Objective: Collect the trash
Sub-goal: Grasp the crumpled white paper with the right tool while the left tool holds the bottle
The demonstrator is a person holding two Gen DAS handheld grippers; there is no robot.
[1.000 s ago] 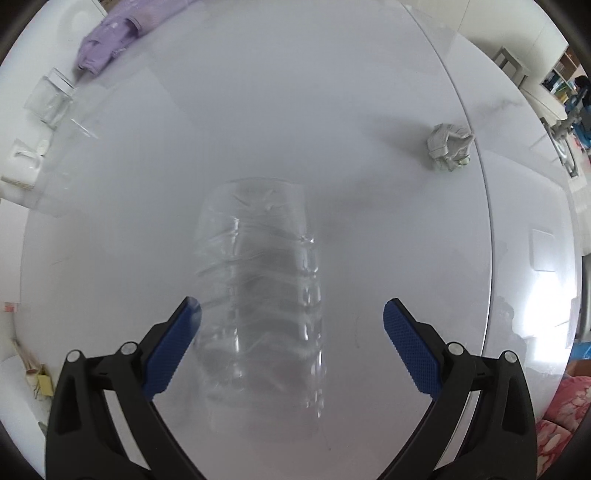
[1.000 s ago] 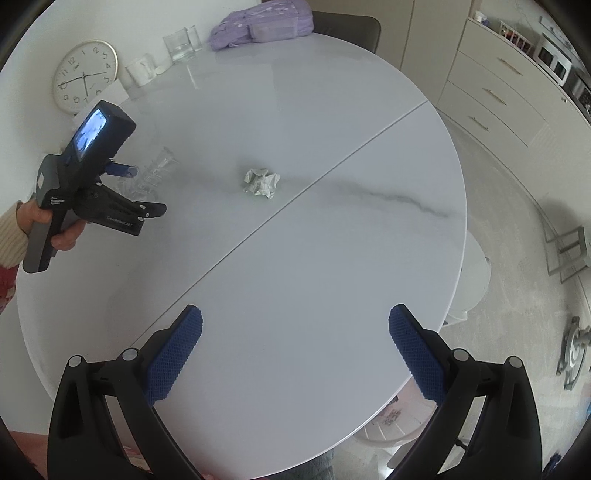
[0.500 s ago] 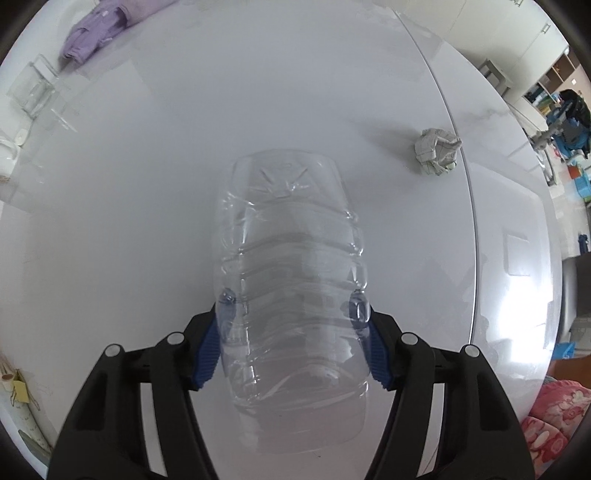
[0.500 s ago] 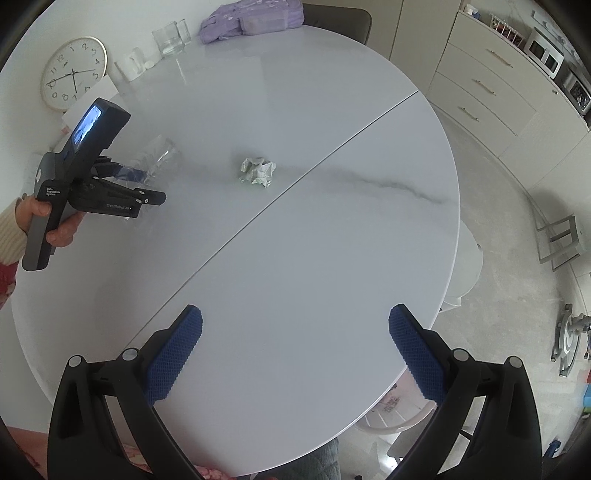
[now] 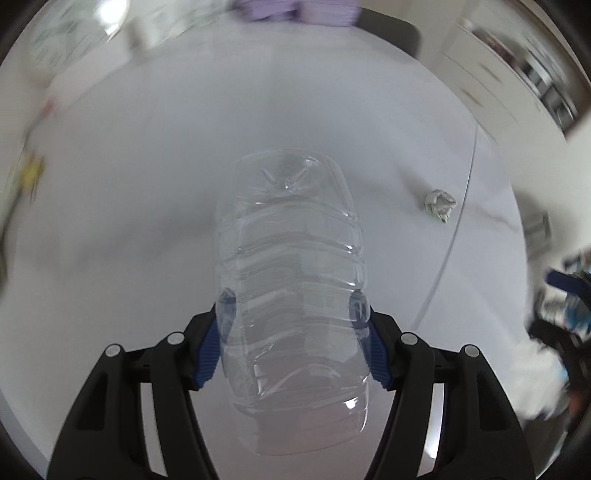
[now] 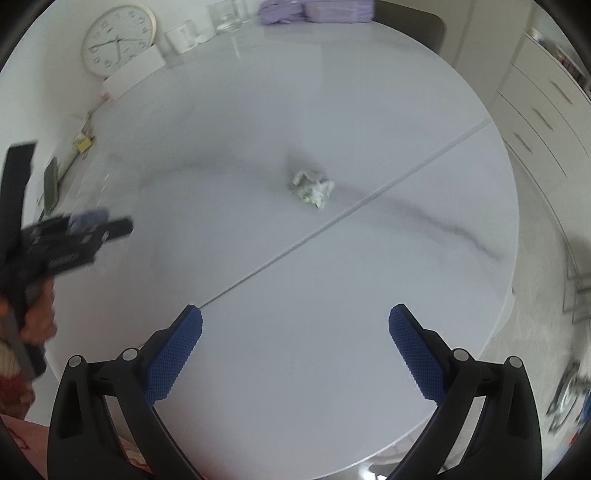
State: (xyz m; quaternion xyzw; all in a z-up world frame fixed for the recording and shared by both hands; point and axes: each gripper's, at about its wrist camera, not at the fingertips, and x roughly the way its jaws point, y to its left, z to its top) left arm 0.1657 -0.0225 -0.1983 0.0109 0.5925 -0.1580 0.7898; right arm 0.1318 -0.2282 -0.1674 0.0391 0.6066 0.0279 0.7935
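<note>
A clear, ribbed plastic bottle (image 5: 291, 266) fills the middle of the left wrist view, base pointing away from me. My left gripper (image 5: 293, 339) is shut on it, both blue pads pressed against its sides, and it hangs above the white round table (image 5: 147, 221). A crumpled paper ball (image 5: 439, 205) lies on the table to the right of the bottle. In the right wrist view the same paper ball (image 6: 312, 188) sits near the table's seam, well ahead of my right gripper (image 6: 295, 347), which is open and holds nothing. The left gripper (image 6: 74, 240) appears blurred at the left edge, held by a hand.
At the table's far side stand a wall clock (image 6: 118, 38), drinking glasses (image 6: 225, 16) and a purple bundle (image 6: 314, 11). Small yellow-tagged items (image 6: 83, 142) lie at the left rim. White drawers (image 6: 546, 110) line the right, and a dark chair back (image 6: 410, 22) stands behind.
My left gripper closed on the bottle, then lifted it and rolled, so the table swings in its view. My right gripper moved nearer the paper ball.
</note>
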